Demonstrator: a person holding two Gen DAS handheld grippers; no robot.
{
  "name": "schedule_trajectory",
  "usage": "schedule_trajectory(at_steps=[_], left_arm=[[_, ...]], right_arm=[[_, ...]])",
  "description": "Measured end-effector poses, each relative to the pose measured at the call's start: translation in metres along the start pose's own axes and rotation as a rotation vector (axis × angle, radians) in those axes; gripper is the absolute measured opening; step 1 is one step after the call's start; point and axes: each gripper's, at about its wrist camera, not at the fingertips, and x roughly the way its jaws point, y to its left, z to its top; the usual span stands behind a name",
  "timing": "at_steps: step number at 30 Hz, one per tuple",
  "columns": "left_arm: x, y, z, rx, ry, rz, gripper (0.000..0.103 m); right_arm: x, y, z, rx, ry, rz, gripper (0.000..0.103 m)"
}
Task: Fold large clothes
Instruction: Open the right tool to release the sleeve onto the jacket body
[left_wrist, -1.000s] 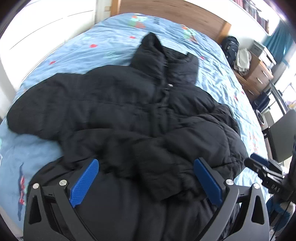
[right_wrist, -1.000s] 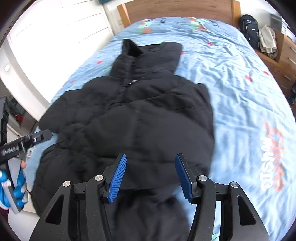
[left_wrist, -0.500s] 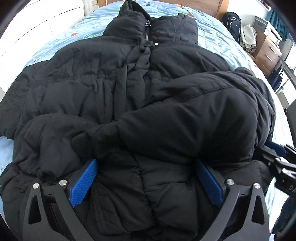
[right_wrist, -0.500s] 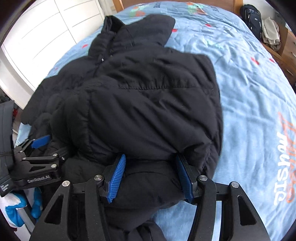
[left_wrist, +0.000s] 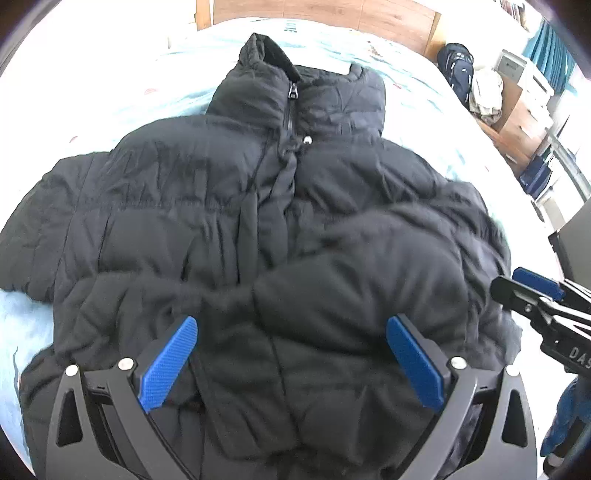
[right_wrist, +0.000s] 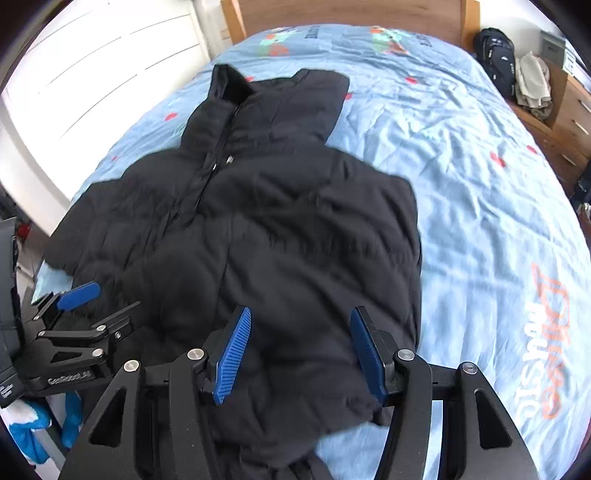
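Half a second ago the jacket (left_wrist: 258, 229) filled the left view; now it looks farther off, flat on the bed (left_wrist: 33, 306). Left gripper (left_wrist: 291, 354) jaws stand wide apart above its hem.

Right view: right gripper (right_wrist: 301, 354) jaws are apart over the hem too. Orange writing (right_wrist: 546, 350) beside the jacket is unclear.

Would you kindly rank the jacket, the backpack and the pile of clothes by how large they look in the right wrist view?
1. jacket, by far largest.
2. backpack and pile of clothes: look alike, both far off, so unranked.
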Motion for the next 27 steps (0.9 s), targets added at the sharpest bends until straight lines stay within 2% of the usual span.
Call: schedule_trajectory(at_steps=[3, 5, 8, 16, 22, 27], left_arm=[[0.020, 0.000, 0.008, 0.001, 0.028, 0.019, 0.103], [0.040, 0.001, 0.004, 0.020, 0.080, 0.028, 0.103], [0.049, 0.003, -0.003, 0.034, 0.094, 0.021, 0.103], [0.013, 0.023, 0.002, 0.012, 0.050, -0.024, 0.103], [-0.022, 0.077, 0.002, -0.023, 0.049, -0.038, 0.103], [-0.042, 0.154, 0.002, -0.116, 0.065, -0.022, 0.103]], right_arm=[[0.019, -0.006, 0.002, 0.050, 0.025, -0.032, 0.058], [0.037, -0.010, -0.006, 0.082, 0.060, -0.037, 0.060], [0.051, -0.009, -0.017, 0.112, 0.086, -0.048, 0.061], [0.026, 0.003, -0.006, 0.116, 0.066, -0.100, 0.061], [-0.003, 0.035, -0.008, 0.134, 0.030, -0.114, 0.061], [-0.016, 0.071, -0.010, 0.157, 0.025, -0.105, 0.061]])
